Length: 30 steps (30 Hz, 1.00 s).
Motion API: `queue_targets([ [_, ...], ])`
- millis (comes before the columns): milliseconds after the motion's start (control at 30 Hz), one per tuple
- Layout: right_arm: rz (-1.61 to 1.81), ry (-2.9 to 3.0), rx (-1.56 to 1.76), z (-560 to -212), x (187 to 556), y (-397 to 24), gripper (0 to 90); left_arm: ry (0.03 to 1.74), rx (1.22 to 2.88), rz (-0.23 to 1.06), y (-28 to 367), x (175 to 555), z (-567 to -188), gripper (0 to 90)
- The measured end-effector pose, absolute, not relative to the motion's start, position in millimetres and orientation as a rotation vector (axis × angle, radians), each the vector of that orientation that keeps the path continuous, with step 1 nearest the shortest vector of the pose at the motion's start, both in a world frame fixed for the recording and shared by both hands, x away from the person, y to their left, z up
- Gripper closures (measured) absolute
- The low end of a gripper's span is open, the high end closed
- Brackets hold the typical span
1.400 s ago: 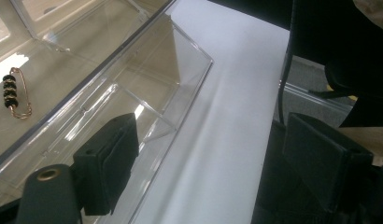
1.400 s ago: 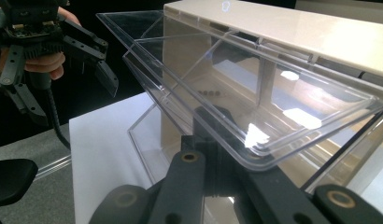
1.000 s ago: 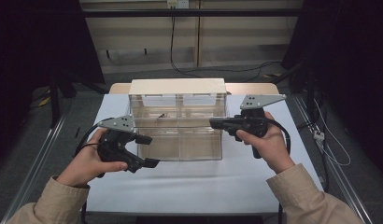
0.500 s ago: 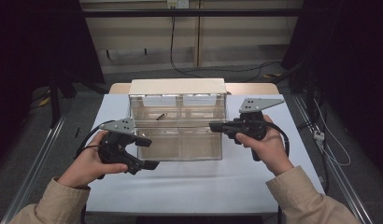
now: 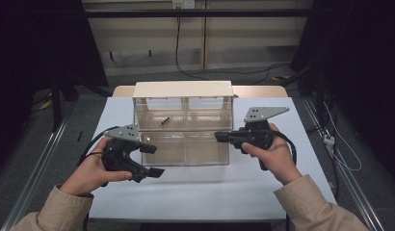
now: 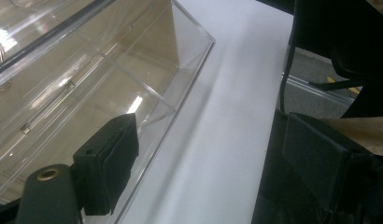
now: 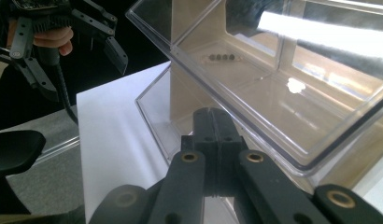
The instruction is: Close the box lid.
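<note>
My left gripper (image 5: 146,160) is at the box's (image 5: 183,144) front-left corner, jaws wide apart, nothing between them. In the left gripper view one pad (image 6: 108,161) sits against the clear front wall near that corner; the other hangs out past the table's near edge. Can't tell if the pad actually touches the wall.

Right gripper (image 5: 223,137) is at the box's right end, jaws pressed together, holding nothing. In the right gripper view its tip (image 7: 213,126) sits just under the rim of the upper tray (image 7: 292,107), close to the lower tray's corner. Contact unclear.

Box is a clear two-tier bin with a middle divider, standing mid-table toward the far edge, on the white sheet (image 5: 210,187). A small dark beaded piece (image 5: 165,121) lies in the upper left compartment, near its middle, well away from both grippers.

Room: bare sheet between the box front and the near edge, and a strip at each side out to the left and right edges. Left strip is partly taken by my left hand (image 5: 92,171); right strip by my right hand (image 5: 275,156).
</note>
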State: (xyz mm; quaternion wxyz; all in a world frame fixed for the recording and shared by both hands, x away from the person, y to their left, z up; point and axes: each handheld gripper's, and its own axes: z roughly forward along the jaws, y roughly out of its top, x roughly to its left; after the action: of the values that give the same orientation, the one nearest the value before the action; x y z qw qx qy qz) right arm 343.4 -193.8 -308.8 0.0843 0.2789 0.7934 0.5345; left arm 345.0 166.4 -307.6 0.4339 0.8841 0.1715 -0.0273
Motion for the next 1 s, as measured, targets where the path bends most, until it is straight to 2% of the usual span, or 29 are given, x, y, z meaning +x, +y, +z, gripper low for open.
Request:
queue_targets([
  [333,1.634,2.358,0.829,-311.8,339.0,-200.5,88.5,0.429,2.205,-0.072,165.9,343.9,-311.7,18.3],
  [667,1.61,2.372,0.803,-320.2,326.1,-206.2,47.3,0.431,2.197,-0.068,167.8,341.7,-316.7,17.9],
  [833,1.572,2.366,0.814,-328.5,319.6,-212.1,34.5,0.428,2.205,-0.056,169.7,339.8,-320.6,17.2],
  [1000,1.529,2.382,0.834,-337.7,316.2,-217.7,29.5,0.439,2.217,-0.042,172.3,338.1,-325.8,16.8],
])
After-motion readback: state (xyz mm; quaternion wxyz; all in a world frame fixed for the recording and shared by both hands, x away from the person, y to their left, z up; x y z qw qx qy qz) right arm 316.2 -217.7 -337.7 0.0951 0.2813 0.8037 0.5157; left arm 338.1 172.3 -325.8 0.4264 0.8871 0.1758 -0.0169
